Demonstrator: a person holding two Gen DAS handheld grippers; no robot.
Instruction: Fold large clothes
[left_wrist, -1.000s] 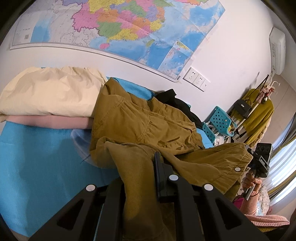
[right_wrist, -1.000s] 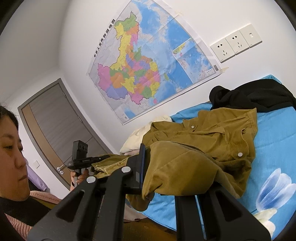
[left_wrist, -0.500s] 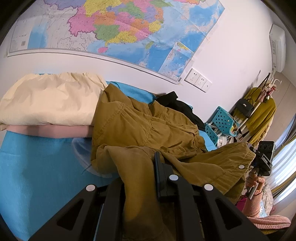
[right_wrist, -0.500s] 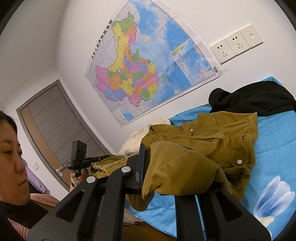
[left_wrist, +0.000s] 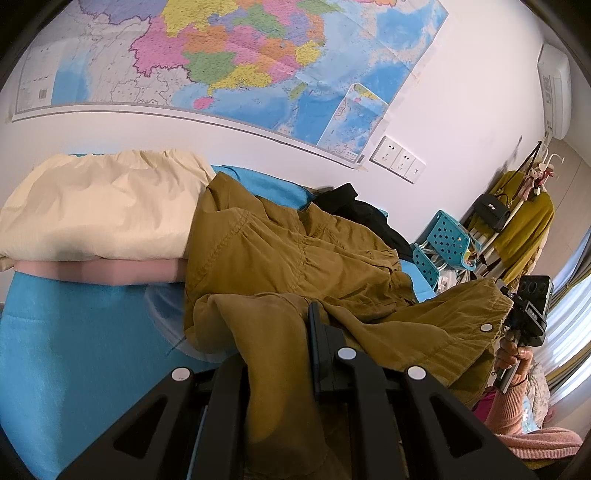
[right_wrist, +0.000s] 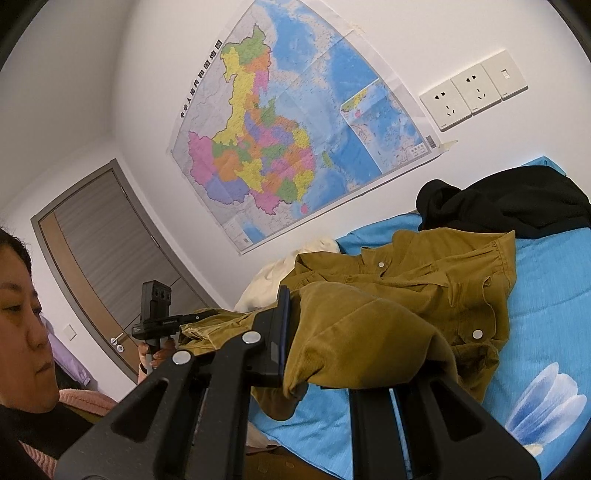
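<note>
An olive-brown corduroy jacket (left_wrist: 295, 258) lies spread on the blue bed sheet (left_wrist: 66, 350), its near edge lifted. My left gripper (left_wrist: 280, 332) is shut on a fold of the jacket, which drapes over its fingers. My right gripper (right_wrist: 317, 332) is shut on another part of the jacket (right_wrist: 424, 288), and the cloth hangs over it. Each gripper also shows in the other's view, the right one (left_wrist: 528, 314) and the left one (right_wrist: 159, 321), holding the same stretched hem.
A cream quilt (left_wrist: 99, 210) on a pink one lies at the bed's head. A black garment (right_wrist: 506, 206) sits by the wall. Turquoise baskets (left_wrist: 447, 240) and a clothes rack (left_wrist: 524, 225) stand beyond the bed. A map (right_wrist: 288, 140) hangs on the wall.
Both grippers have moved slightly toward the bed with the jacket's edge held. The jacket's body has shifted a little lower in the views.
</note>
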